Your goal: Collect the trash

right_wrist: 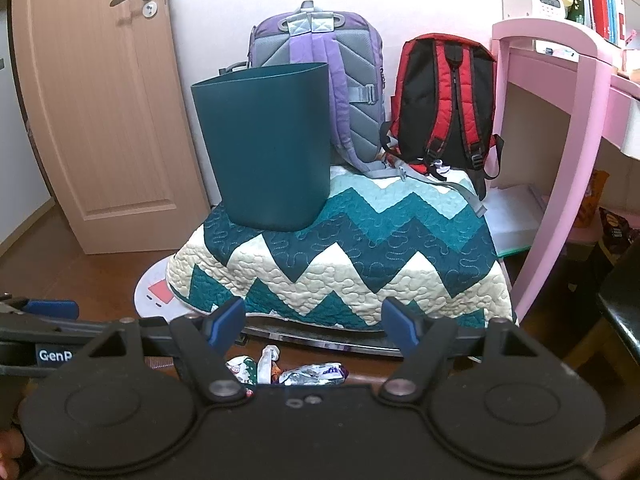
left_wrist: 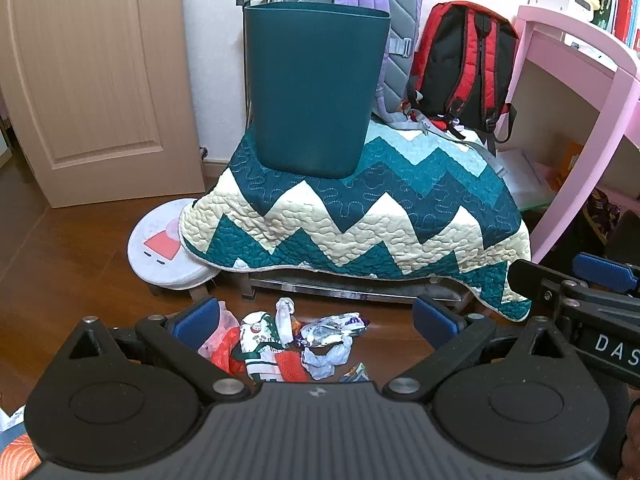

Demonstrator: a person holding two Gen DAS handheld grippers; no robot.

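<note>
My left gripper [left_wrist: 316, 322] sits nearest, fingers spread wide and gripping nothing, above the trash [left_wrist: 288, 340]. My right gripper [right_wrist: 314, 320] is likewise parted and empty. The trash is a heap of crumpled wrappers on the floor [left_wrist: 60, 264], just before the quilt [left_wrist: 360, 216]; it sprawls side to side with no clear pointing end. Its print is unreadable. The bin [left_wrist: 316, 88] stands upright on the quilt, mouth up. I read "DAS" on one gripper arm, "GenR" on the other.
</note>
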